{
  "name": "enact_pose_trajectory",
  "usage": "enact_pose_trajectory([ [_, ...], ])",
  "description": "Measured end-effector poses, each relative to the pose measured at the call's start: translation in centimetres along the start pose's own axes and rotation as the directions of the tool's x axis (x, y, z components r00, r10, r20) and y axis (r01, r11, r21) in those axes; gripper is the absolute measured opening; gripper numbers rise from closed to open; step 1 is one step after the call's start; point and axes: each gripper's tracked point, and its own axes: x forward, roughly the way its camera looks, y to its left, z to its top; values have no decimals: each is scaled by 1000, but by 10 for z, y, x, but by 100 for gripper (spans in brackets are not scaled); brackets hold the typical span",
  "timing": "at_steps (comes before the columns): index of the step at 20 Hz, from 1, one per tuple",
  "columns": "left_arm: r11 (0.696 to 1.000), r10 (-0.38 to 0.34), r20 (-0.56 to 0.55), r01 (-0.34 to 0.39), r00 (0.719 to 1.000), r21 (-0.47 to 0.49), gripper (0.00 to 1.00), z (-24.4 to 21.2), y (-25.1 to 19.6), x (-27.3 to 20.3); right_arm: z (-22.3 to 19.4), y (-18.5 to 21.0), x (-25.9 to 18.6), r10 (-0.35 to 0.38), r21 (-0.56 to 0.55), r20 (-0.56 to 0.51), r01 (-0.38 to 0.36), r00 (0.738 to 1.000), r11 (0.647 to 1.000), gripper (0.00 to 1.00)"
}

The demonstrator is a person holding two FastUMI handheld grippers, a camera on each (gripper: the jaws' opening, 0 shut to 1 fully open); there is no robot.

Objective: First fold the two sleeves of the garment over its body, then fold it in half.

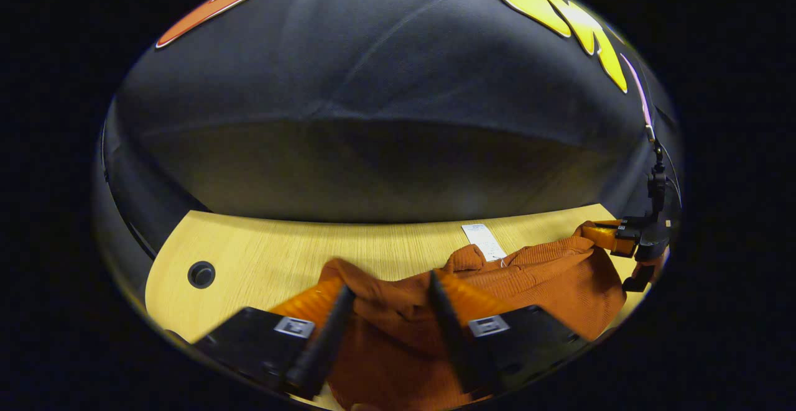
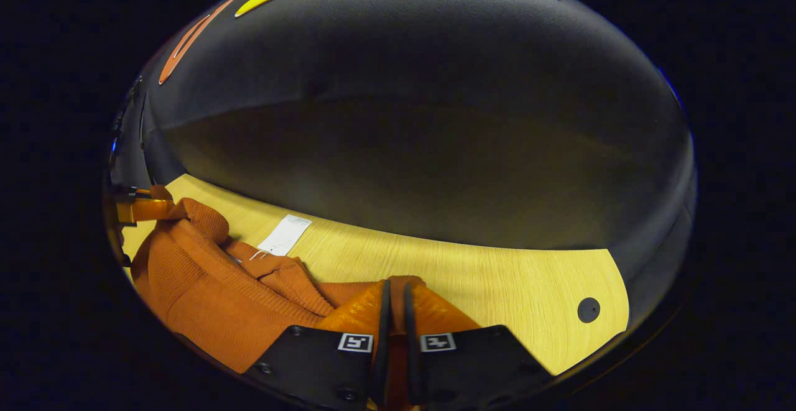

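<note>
Left gripper (image 1: pixel 385 302) spread wide over bunched orange garment (image 1: pixel 535 274) on wooden table (image 1: pixel 280 249), right gripper (image 2: pixel 395 296) pinched onto the garment's edge (paper tag (image 2: pixel 285 235) ahead-left).

garment (image 1: pixel 547 280): ribbed knit cloth | table (image 1: pixel 273 249): smooth matt wood-grain | tag (image 1: pixel 484 240): paper
</note>
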Motion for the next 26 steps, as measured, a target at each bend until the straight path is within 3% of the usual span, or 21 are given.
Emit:
enact_pose_trajectory([
  [2,1000,10,42,-10,999,3,99,16,2,-8,4,-3,-8,-17,-6,-3,17,1000,1000,36],
  [5,1000,15,77,-15,997,-2,97,39,-3,-34,31,-15,-31,-70,-13,47,71,996,997,72],
  [7,1000,13,122,-9,992,-28,98,62,-6,-60,52,-17,-50,-85,1,95,85,992,996,80],
  [12,999,29,233,-23,972,-27,97,117,-19,-134,118,-9,-130,-77,13,253,76,964,997,87],
  [15,997,53,323,-32,945,-68,97,151,-23,-195,147,6,-191,-73,30,347,66,935,997,87],
  [19,994,82,381,-50,921,-95,98,170,-36,-267,169,33,-272,-57,32,436,48,898,998,87],
  [23,988,155,468,-138,870,-70,97,183,-37,-341,186,45,-355,-52,17,560,52,827,999,88],
  [26,987,156,511,-148,845,-56,97,170,-66,-368,177,49,-396,-67,28,577,62,814,998,89],
])
